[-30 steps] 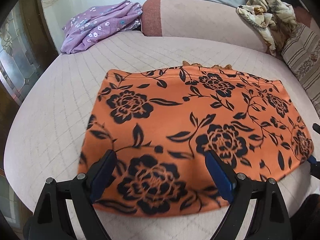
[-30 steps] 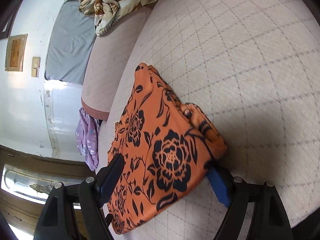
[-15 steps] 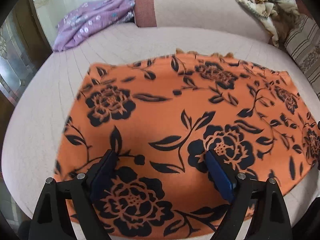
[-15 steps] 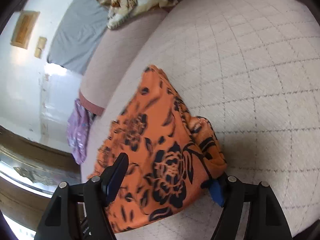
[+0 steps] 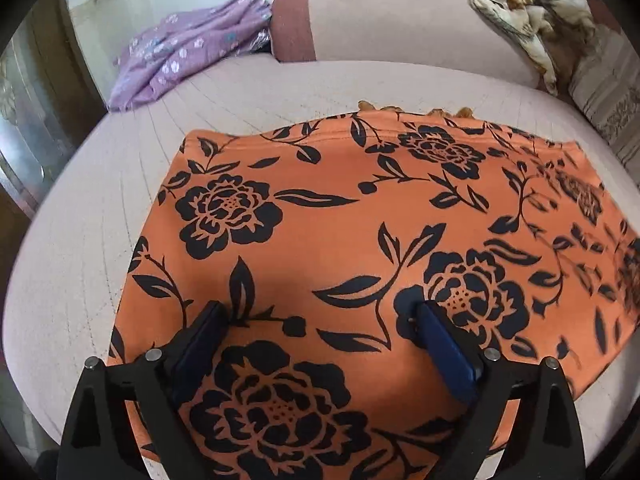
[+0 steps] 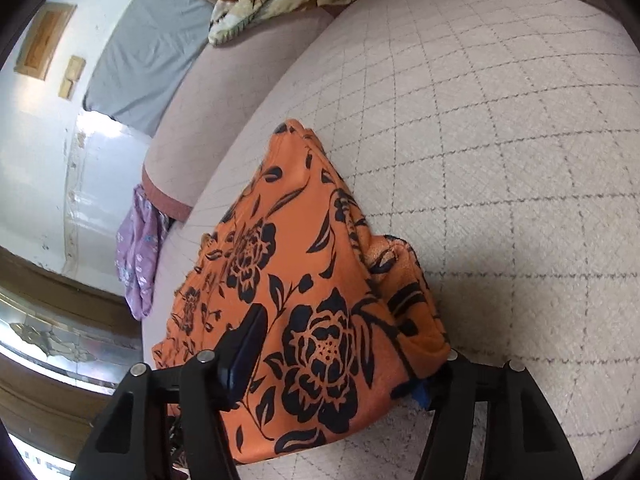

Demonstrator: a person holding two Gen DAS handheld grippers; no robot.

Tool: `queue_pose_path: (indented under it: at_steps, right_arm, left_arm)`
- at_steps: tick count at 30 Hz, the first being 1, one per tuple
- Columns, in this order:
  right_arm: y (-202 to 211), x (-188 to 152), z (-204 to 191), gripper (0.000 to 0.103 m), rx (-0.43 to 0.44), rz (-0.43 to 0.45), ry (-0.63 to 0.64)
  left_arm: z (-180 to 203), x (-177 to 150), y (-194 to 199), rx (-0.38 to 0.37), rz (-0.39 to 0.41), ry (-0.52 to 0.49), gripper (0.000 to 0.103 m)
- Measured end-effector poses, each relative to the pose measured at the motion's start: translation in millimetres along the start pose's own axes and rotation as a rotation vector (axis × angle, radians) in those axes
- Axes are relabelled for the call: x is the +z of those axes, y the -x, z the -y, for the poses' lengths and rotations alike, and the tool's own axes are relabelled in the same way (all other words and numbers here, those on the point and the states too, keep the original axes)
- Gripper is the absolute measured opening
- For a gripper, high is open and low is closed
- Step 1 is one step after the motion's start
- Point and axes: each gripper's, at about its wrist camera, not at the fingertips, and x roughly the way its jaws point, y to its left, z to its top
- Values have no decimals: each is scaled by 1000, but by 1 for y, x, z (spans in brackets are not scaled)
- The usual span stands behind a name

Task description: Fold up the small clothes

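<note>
I find the orange floral garment [image 5: 340, 248] spread on the quilted beige cushion [image 5: 80, 240] of a sofa, its far hem running toward the backrest [image 5: 400, 20]. In the left wrist view, my left gripper [image 5: 320, 316] sits over the near part of the cloth with its jaws spread wide; both blue pads [image 5: 444, 352] lie on top of the fabric and nothing is pinched between them.

In the right wrist view, my right gripper [image 6: 340, 360] is at the garment's edge [image 6: 400, 312], where the cloth is lifted into a raised fold. One finger [image 6: 244, 348] lies over the fabric; the other is mostly hidden under the bunched edge, with only a bit of blue showing. The jaws stand wide with cloth between them, but I cannot tell whether they are gripping it.

A purple flowered garment [image 5: 184, 48] lies at the far left end of the sofa, well apart from the orange one. A crumpled patterned cloth [image 5: 532, 8] rests on the backrest at the far right, beside a striped cushion [image 5: 608, 92].
</note>
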Motion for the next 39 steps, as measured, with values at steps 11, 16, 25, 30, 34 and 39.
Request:
queue_pose_path:
  at_steps: [11, 16, 25, 30, 34, 39]
  right_arm:
    - [24, 5, -132, 13, 27, 50, 251]
    - [13, -54, -259, 13, 189, 15, 495]
    - [-164, -237, -310, 14, 103, -473, 741]
    - [-145, -223, -317, 12, 159, -415, 727]
    - [-103, -210, -342, 12, 255, -330, 769]
    - [-135, -243, -303, 24, 178, -474, 782]
  left_arm:
    - [-124, -1, 70, -51, 158, 267, 96]
    - [-213, -29, 104, 39, 228, 483, 96]
    - [-269, -69, 102, 65, 181, 618, 96]
    - [-269, -74, 102, 64, 180, 609, 96]
    - [-257, -74, 113, 50, 213, 591, 96]
    - [-245, -65, 111, 16, 193, 566, 96]
